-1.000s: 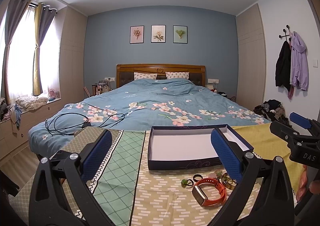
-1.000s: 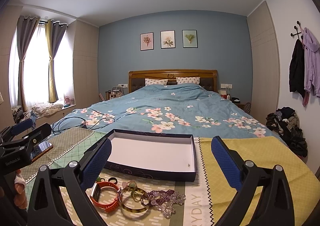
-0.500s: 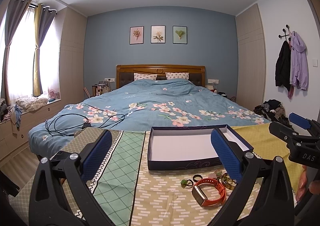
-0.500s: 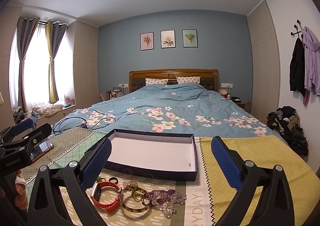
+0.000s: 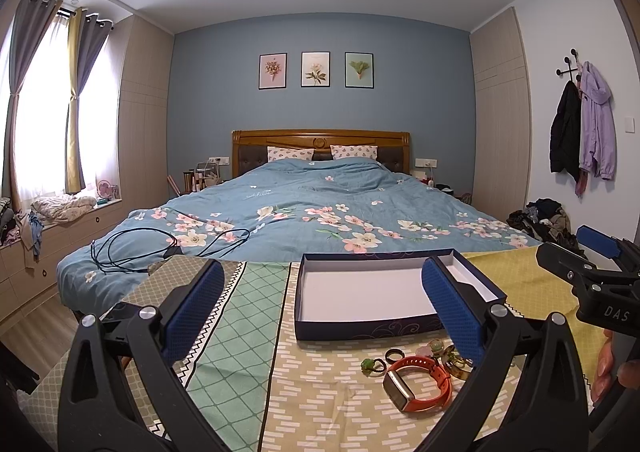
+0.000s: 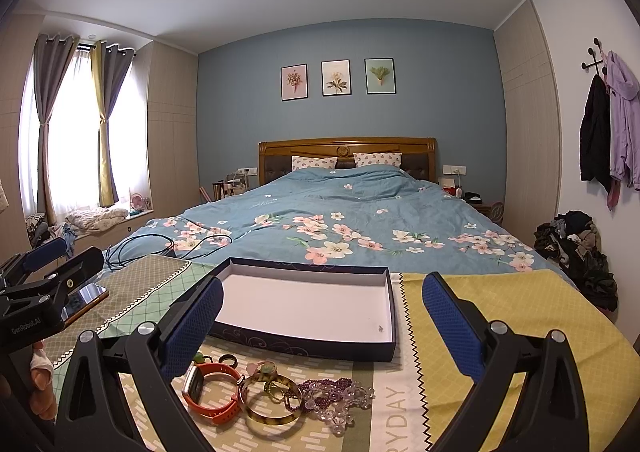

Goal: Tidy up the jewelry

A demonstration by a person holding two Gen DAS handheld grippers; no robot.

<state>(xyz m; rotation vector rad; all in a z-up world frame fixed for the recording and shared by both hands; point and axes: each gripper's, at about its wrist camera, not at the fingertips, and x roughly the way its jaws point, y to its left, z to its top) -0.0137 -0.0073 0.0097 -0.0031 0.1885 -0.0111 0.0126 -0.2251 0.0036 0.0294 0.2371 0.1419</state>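
Note:
A shallow dark-blue box (image 5: 362, 326) (image 6: 304, 348) with a white, empty inside lies on a patterned cloth. In front of it lies a cluster of jewelry: an orange smartwatch (image 5: 418, 378) (image 6: 212, 390), a black ring (image 5: 392, 353) (image 6: 228, 360), a green-stone ring (image 5: 367, 364), a tortoiseshell bangle (image 6: 270, 400) and a purple and clear bead bracelet (image 6: 338, 398). My left gripper (image 5: 320, 304) hovers open above the cloth, left of the jewelry. My right gripper (image 6: 322, 316) is open too, held above the box and the jewelry. Neither holds anything.
A phone (image 6: 84, 302) lies on the cloth at the left. Behind the cloth stretches a bed with a blue floral duvet (image 5: 320, 212) and a black cable (image 5: 160, 248) on it. Clothes (image 6: 576, 248) are piled on the floor at the right.

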